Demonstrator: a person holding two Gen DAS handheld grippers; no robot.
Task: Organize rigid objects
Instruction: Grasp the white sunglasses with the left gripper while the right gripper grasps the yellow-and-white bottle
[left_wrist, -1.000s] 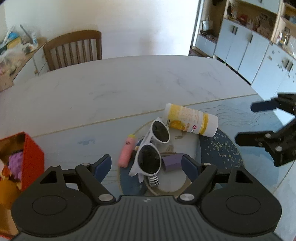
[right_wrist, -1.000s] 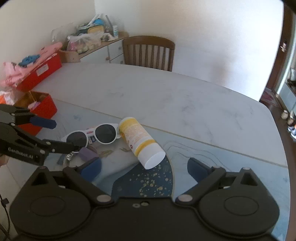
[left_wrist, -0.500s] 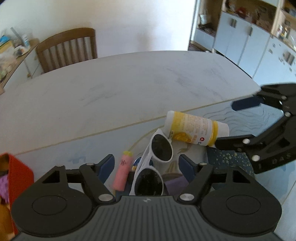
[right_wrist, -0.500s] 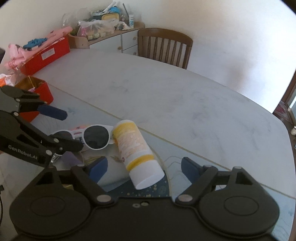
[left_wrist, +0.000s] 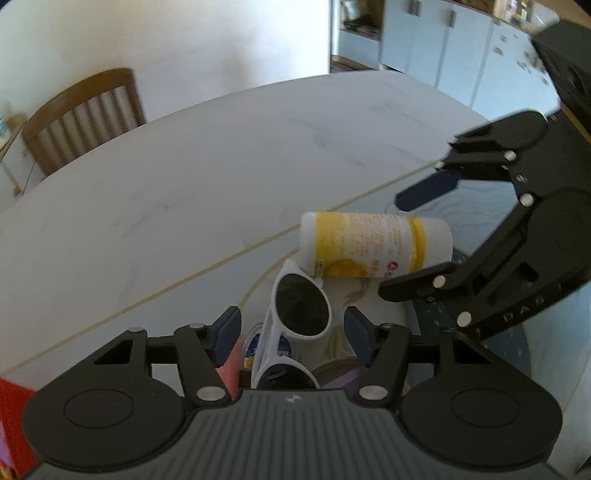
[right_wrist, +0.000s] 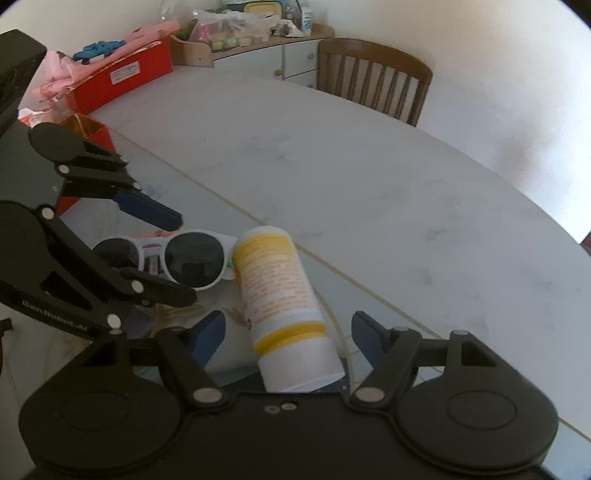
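White sunglasses (left_wrist: 295, 325) are lying between the fingers of the left gripper (left_wrist: 291, 332), whose jaws are closing around the frame without pressing it yet. Just ahead, a yellow-and-white bottle (right_wrist: 284, 306) is lying on its side between the closing jaws of the right gripper (right_wrist: 288, 332), likewise untouched. Both seem lined up for pickup from the table (right_wrist: 369, 177).

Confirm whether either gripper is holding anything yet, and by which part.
Nothing is held yet. The left gripper straddles the sunglasses and the right gripper the bottle; both sets of jaws are closing without contact.
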